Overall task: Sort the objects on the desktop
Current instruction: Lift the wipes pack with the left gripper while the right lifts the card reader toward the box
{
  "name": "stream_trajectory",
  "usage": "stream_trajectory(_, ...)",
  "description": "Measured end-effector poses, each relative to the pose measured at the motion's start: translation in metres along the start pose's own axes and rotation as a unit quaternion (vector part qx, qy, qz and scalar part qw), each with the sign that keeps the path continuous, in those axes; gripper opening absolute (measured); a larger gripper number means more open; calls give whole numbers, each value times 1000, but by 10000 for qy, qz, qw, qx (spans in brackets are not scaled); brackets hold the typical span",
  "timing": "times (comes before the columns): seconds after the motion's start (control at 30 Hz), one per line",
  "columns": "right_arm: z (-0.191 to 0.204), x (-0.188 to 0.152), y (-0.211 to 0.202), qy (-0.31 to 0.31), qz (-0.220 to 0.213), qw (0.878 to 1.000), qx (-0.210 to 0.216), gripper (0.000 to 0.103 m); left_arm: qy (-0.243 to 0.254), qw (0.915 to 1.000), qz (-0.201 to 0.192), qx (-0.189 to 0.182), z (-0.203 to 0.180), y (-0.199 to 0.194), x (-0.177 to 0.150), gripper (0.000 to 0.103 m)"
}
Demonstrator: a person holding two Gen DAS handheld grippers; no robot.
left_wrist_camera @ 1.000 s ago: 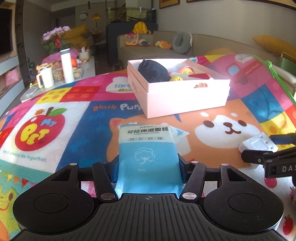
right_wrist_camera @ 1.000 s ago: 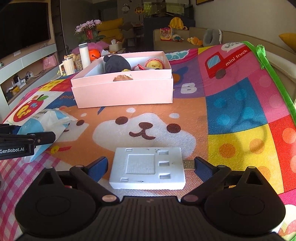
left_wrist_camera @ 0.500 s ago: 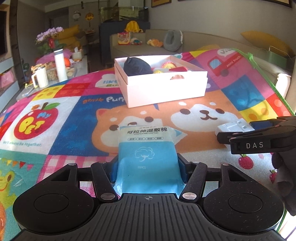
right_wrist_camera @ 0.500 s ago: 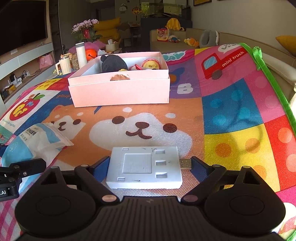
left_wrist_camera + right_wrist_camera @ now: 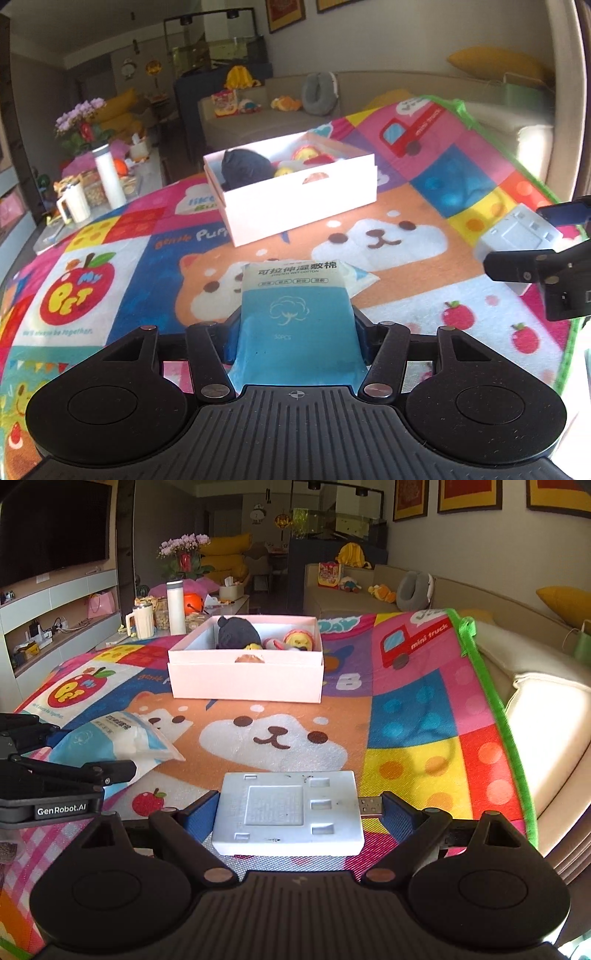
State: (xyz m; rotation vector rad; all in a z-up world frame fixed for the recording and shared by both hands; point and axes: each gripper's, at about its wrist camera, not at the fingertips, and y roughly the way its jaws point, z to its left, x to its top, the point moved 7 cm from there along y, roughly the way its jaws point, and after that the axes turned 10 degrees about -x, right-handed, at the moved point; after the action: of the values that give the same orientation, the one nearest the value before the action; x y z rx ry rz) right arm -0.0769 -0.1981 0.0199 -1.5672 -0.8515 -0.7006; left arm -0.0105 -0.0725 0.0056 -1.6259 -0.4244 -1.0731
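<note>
My left gripper (image 5: 295, 332) is shut on a blue and white cotton pad packet (image 5: 293, 295) and holds it above the colourful play mat (image 5: 110, 236). The packet also shows in the right wrist view (image 5: 110, 738). My right gripper (image 5: 299, 808) is shut on a white USB hub (image 5: 288, 812) with its plug pointing right; the hub also shows in the left wrist view (image 5: 517, 232). A pink open box (image 5: 245, 679) stands further ahead on the mat, holding a dark cap (image 5: 236, 633) and small toys (image 5: 297, 640).
The mat's green edge (image 5: 491, 701) runs along the right, with a cream cushion (image 5: 546, 716) beyond. A side table with a white bottle (image 5: 175, 607) and a mug (image 5: 142, 620) stands at the far left. A sofa (image 5: 351, 594) lies behind the box.
Both grippers have risen and drawn back from the box with their objects held. The box looks smaller and further off.
</note>
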Motion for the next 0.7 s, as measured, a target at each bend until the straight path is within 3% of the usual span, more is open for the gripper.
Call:
stream_trajectory(0.07,-4,12,-18,-85,-285,9996,-12,91,113,9995,-290,-101,-6,-19,16,60)
stream_trajectory(0.23,-27,73,-56,119,-1139,9934,-80,91,351,9898,-1368,184,5,-47,92,60)
stream_trajectory(0.4,-48,151,-58,486,-1674,9847,-40,91,-170,9818,-1873,248,40,-5,164,61)
stream_trajectory(0.47,-49,175,-46,516,-1755,9831,-79,91,-337,9794,-1974,240,55,29,182,71)
stream_trajectory(0.53,-47,192,-27,502,-1702,9840,-157,91,-450,9840,-1715,159,70,69,184,91)
stream_trajectory(0.6,-43,203,-3,508,-1493,9873,-213,91,-745,9868,-1434,83,87,90,169,91)
stream_trajectory(0.7,-32,210,35,412,-1226,9914,-200,91,-1062,9843,-1404,148,106,87,125,97)
